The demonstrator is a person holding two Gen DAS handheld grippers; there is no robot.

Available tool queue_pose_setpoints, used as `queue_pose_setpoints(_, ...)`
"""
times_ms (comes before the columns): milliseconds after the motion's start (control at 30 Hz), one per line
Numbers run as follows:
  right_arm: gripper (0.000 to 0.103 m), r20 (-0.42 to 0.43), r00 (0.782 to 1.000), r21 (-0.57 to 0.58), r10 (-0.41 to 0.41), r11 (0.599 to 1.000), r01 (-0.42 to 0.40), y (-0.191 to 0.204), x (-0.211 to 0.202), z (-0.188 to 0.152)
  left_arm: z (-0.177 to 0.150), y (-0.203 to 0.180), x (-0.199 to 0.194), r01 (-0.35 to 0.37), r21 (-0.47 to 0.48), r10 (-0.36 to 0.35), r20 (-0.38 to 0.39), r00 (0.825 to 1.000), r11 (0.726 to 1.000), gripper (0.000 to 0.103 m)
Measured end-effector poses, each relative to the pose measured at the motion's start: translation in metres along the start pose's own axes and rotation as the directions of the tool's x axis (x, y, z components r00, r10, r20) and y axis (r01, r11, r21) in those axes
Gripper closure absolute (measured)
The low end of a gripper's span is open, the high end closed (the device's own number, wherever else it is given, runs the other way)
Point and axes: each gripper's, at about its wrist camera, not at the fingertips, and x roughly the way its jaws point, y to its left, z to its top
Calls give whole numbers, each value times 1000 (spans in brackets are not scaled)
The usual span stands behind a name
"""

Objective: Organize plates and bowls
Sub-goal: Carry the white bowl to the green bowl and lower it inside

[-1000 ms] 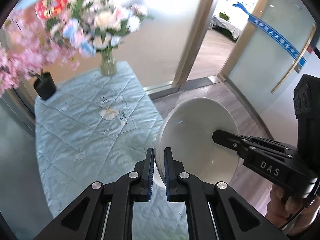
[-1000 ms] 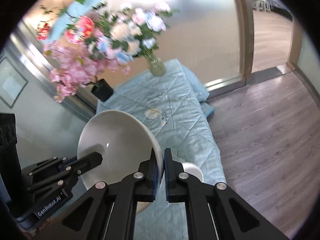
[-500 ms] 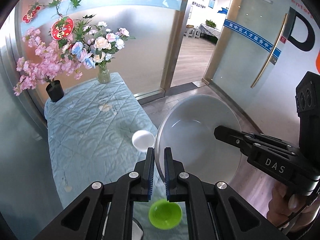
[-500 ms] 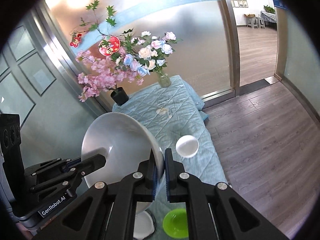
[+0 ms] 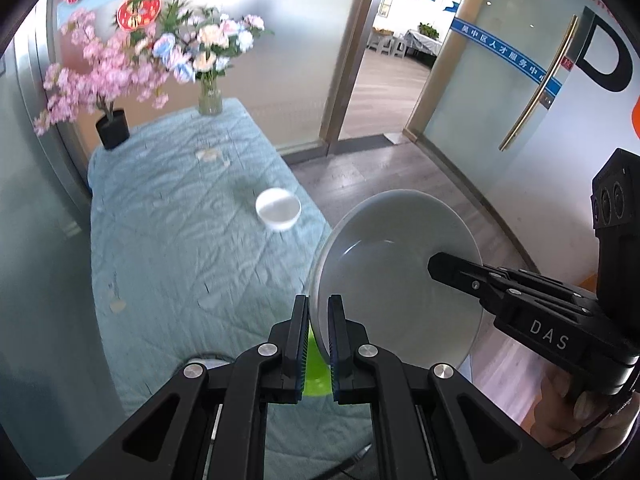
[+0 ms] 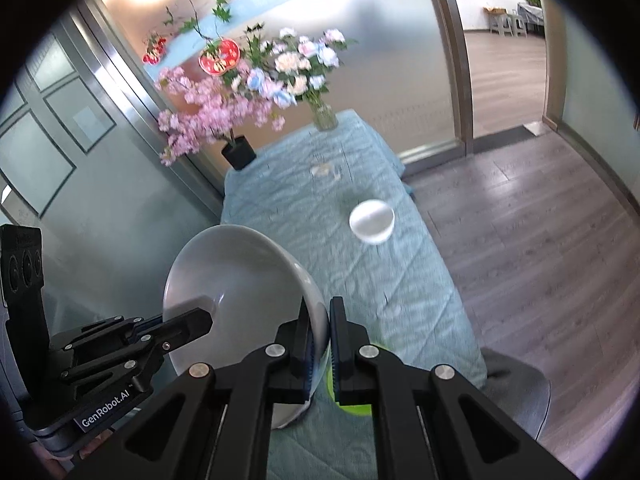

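Grippers [image 5: 318,340] [image 6: 318,344] pinch tilted bowl [image 5: 396,276].

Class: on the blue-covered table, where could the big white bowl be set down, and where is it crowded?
Free: the quilted cloth between the small white bowl, the black pot and the glass vase. Crowded: the near end, around the green bowl.

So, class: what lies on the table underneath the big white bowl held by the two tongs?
Under the big white bowl, a green dish peeks out on the blue cloth; most of it is hidden by the bowl and the tongs' fingers. A white rim shows beside it; the rest is covered.
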Motion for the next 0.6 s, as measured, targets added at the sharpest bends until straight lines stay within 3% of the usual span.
queue_pose_setpoints(300,97,-92,996,35,-22,999,25,-18,31,-38,-39,6,49,18,-40,-22,-92,996,999,98)
queue_pose_setpoints(600,97,-193,980,73,-44,996,59,-31,75,-63,-49,37,120,25,-86,-42,-201,979,996,99)
